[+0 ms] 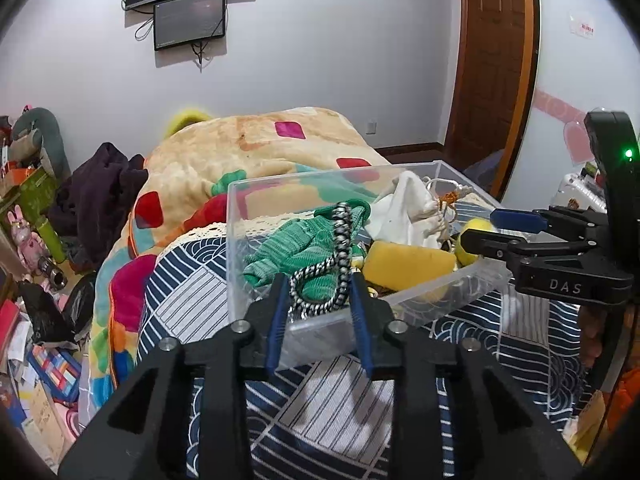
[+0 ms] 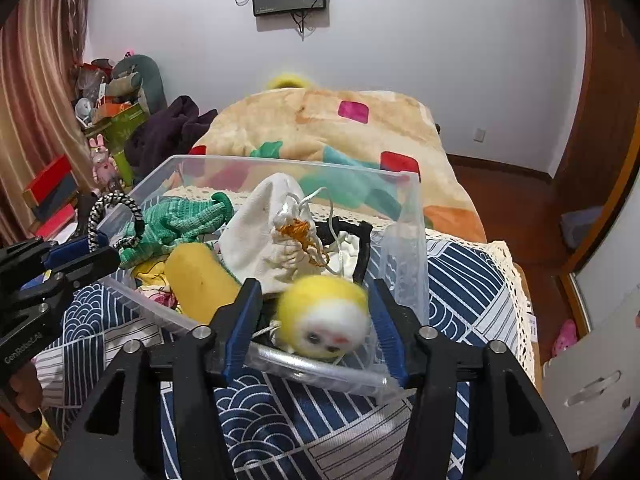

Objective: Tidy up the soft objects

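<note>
**Inspector:** At the moment recorded, you were at the placing step. Your right gripper (image 2: 318,312) stood over the near wall of the clear plastic bin (image 2: 416,240), its jaws apart, with the yellow plush ball (image 2: 324,316) between them. The ball was blurred; I judged it loose or just leaving the pads, but could not tell whether either pad touched it.

**Operator:** And the left?

**Inspector:** Your left gripper (image 1: 320,304) sat at the opposite near edge, jaws apart on either side of the black-and-white cord (image 1: 340,248), not clamped on it. The cord looped over the green knitted piece (image 1: 304,244), partly over the rim. Already in the bin were the white drawstring pouch (image 1: 404,212) and the yellow sponge (image 1: 408,264).

**Operator:** What did the next move call for?

**Inspector:** In my judgement, you needed to lift the right clear of the wall without dragging the ball out, then tuck the cord inside with the left. The bin is light and may slide.

**Operator:** The surroundings?

**Inspector:** The bin rested on a navy-and-white patterned bed cover (image 2: 280,412), soft and uneven. Beyond lay a fleece blanket (image 1: 256,148) and a dark garment (image 1: 104,188). Clutter covered the floor to the left; two screens (image 1: 188,18) hung on the wall, and a wooden door (image 1: 492,60) stood to the right.
</note>
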